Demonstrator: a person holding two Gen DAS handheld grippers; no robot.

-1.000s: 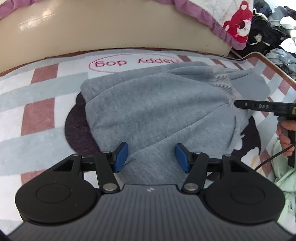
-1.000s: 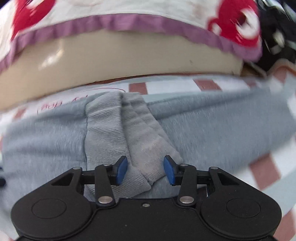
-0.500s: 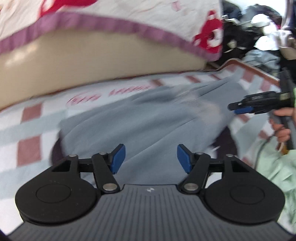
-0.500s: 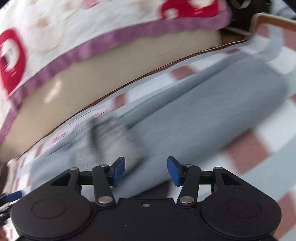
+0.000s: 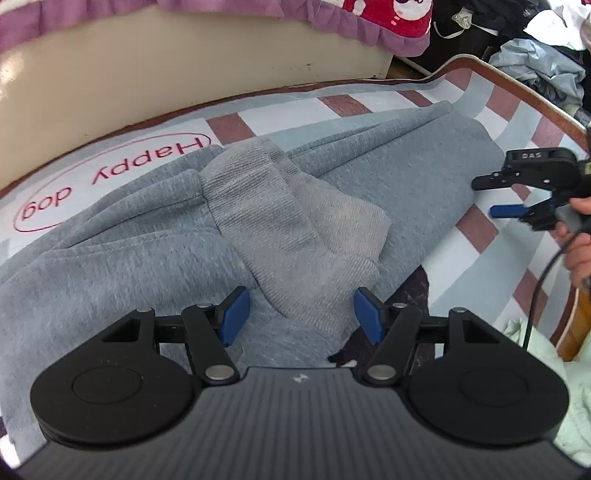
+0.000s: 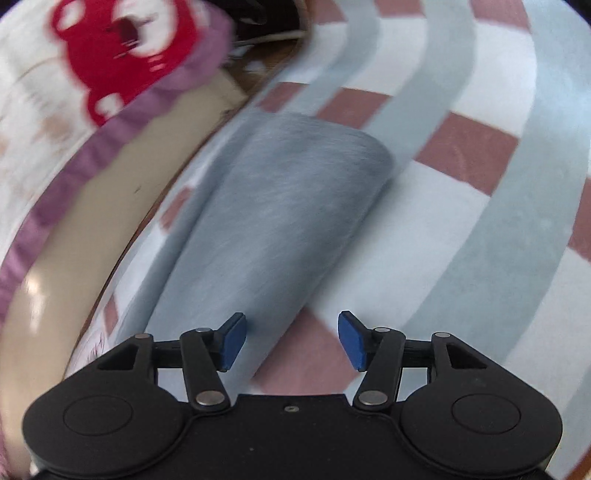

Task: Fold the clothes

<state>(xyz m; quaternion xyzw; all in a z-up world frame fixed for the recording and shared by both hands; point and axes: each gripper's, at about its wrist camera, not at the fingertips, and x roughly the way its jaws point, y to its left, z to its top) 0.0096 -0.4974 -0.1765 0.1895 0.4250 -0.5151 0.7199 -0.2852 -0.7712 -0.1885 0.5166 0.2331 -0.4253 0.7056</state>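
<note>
A checked rug (image 5: 491, 229) in pale blue, white and dusty red filled most of both views, with "Happy dog" printed inside a red oval (image 5: 110, 173) at the left of the left wrist view. Behind it, across the top of the frame, ran a beige bed base (image 5: 184, 62) under a cover with a purple frill (image 5: 332, 22) and red cartoon figures. A heap of other clothes (image 5: 535, 62) sat in the upper right corner.

The grey sweatshirt (image 5: 110, 273) lay on the rug and took up the centre and left of the left wrist view, its body bunched in long folds running toward the upper right. A ribbed cuff or hem (image 5: 295, 236) lay folded on top of it at mid-frame. In the blurred right wrist view, one rounded grey end of the garment (image 6: 280, 221) stretched from lower centre toward the upper middle.

The left gripper (image 5: 301, 315) sat at the bottom centre, its blue pads spread apart on either side of the ribbed fabric, clamping nothing. The right gripper (image 6: 291, 339) was likewise spread wide, its left pad over the grey cloth's edge, its right pad over the rug. From the left wrist view it appeared at the right edge (image 5: 513, 195), held in a hand (image 5: 580, 240), just off the sweatshirt's right end.
</note>
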